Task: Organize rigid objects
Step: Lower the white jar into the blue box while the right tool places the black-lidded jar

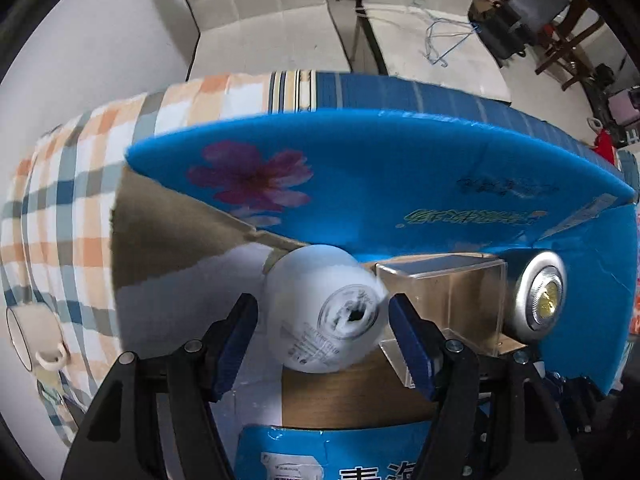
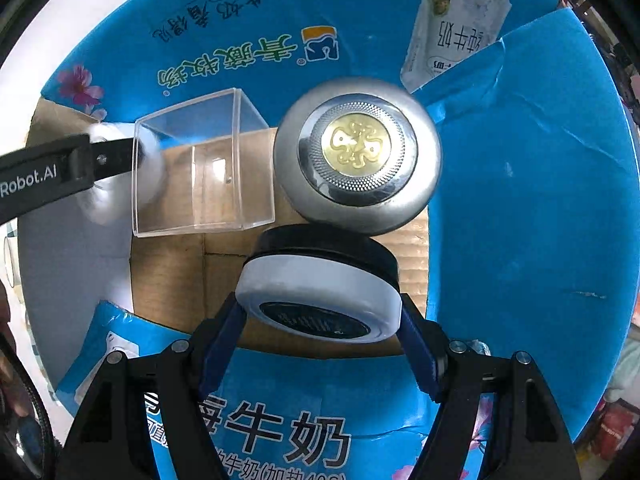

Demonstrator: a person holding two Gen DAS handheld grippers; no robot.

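Checked orange, blue and white cloth (image 1: 60,208) covers the table on which an opened blue printed cardboard milk carton (image 1: 360,184) sits, with pale padded chairs (image 1: 264,12) behind it. Inside the carton, on its brown corrugated floor, stand a clear square plastic box (image 2: 200,168) and, just to its right, a round silver metal tin with a gold embossed centre (image 2: 356,156). The left gripper (image 1: 324,336) reaches into the carton's left part with a white rounded plastic bottle (image 1: 324,312) between its blue-padded fingers (image 1: 236,340); the right pad touches the bottle, but the left one seems to stand slightly off, and motion blur makes it hard to tell whether the grip is firm. The bottle lies right beside the clear box. From the right wrist view, the right gripper (image 2: 320,320) pinches a round white-and-black disc-shaped container (image 2: 320,284) by its sides, holding it above the carton floor just in front of the silver tin. A cream mug with a handle (image 1: 32,340) rests on the cloth outside the carton at the left.
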